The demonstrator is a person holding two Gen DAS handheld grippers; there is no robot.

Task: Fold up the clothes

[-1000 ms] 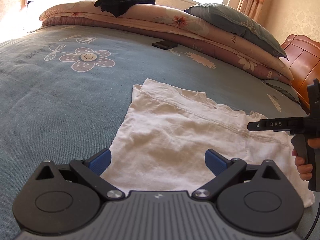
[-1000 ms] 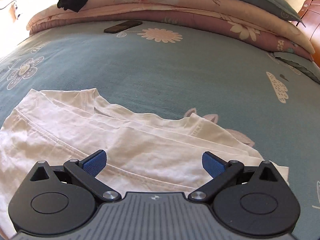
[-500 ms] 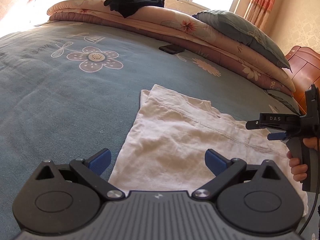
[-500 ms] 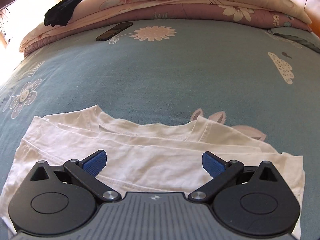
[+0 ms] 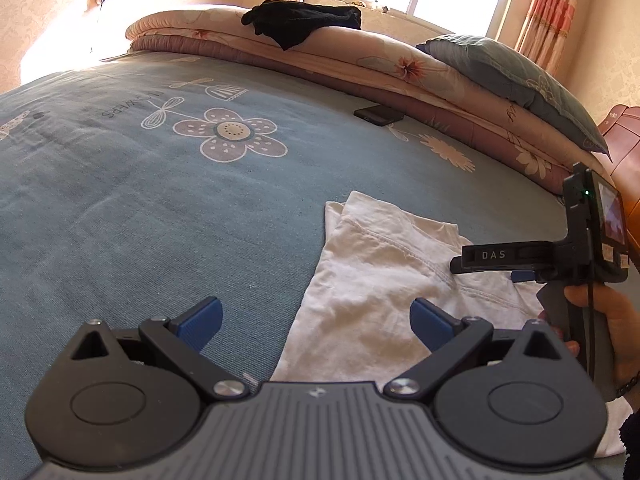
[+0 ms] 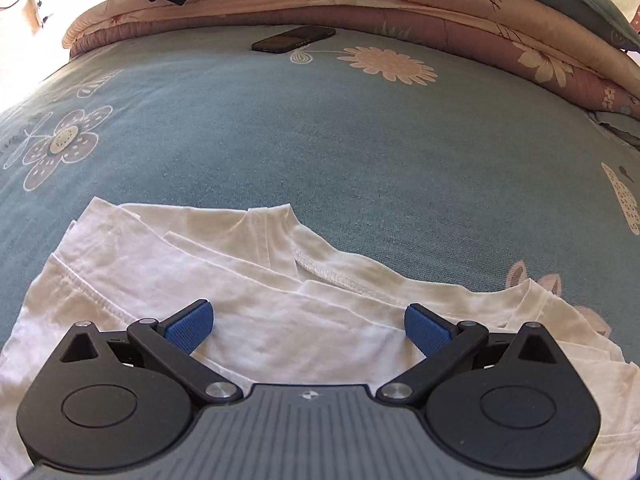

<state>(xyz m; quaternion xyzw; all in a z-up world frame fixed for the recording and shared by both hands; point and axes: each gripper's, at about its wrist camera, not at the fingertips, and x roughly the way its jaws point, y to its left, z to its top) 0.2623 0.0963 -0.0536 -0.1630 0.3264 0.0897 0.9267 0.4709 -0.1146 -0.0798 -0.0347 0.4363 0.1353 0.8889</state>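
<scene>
A white T-shirt (image 5: 372, 280) lies partly folded on the blue floral bedspread (image 5: 160, 208). My left gripper (image 5: 316, 318) is open above the shirt's near left edge, holding nothing. The right gripper (image 5: 480, 264) shows from the side in the left wrist view, hovering over the shirt's right part, held by a hand (image 5: 612, 320). In the right wrist view the white T-shirt (image 6: 280, 292) fills the lower frame with its collar and folded layers showing, and my right gripper (image 6: 309, 326) stands open just above it with nothing between its blue pads.
A dark phone (image 5: 379, 115) lies on the bedspread near the folded floral quilts (image 5: 400, 64). A black garment (image 5: 300, 24) sits on top of the quilts, and a blue pillow (image 5: 512, 76) lies to the right. A wooden headboard (image 5: 624, 152) is at the far right.
Both grippers have drawn back and up from the shirt, still open. The left one has shifted leftward, so the shirt now sits under its right half. The shirt lies still.
</scene>
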